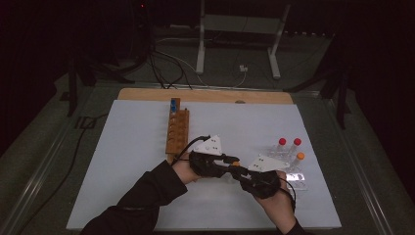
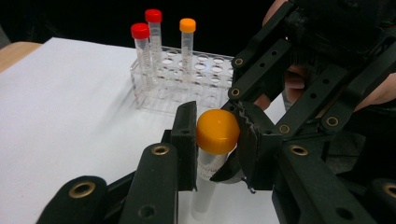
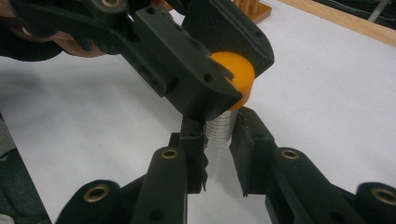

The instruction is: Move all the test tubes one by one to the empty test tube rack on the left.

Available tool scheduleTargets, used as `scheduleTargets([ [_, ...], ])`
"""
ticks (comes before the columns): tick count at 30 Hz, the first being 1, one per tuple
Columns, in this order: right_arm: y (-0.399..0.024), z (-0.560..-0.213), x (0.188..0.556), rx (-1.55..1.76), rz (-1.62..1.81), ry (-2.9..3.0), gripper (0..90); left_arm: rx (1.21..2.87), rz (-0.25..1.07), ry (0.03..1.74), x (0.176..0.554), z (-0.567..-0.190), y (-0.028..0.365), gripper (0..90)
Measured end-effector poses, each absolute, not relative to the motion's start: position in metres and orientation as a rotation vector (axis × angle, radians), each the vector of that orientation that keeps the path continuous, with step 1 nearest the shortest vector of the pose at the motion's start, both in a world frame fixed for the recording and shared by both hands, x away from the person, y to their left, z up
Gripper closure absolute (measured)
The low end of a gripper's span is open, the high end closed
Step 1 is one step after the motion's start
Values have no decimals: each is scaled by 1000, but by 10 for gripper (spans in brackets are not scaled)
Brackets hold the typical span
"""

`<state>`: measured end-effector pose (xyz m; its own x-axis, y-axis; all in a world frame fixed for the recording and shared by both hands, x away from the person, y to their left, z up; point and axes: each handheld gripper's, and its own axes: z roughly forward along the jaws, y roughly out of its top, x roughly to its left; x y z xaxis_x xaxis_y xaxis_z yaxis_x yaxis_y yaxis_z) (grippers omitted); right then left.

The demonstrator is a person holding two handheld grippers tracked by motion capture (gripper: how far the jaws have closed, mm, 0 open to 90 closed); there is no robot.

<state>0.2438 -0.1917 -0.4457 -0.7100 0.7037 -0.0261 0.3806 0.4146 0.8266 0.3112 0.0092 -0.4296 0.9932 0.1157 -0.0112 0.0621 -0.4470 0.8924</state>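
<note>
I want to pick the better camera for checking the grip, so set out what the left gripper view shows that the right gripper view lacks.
Left gripper view alone: the clear rack behind, with two red-capped tubes and an orange-capped tube standing in it.

Right gripper view alone: the right gripper clamped on the tube body, a corner of the wooden rack, and the table's wooden edge.

Both: the held tube's orange cap pinched by the left gripper, on the white sheet.
</note>
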Motion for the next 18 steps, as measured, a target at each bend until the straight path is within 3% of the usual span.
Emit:
scheduleTargets([
  [5, -193, -446, 244, 930, 1228, 2301, 738, 2031, 53, 144, 312, -426, 12, 718],
  [18, -202, -435, 237, 954, 1315, 2193, 276, 1988, 176, 256, 328, -408, 41, 719],
])
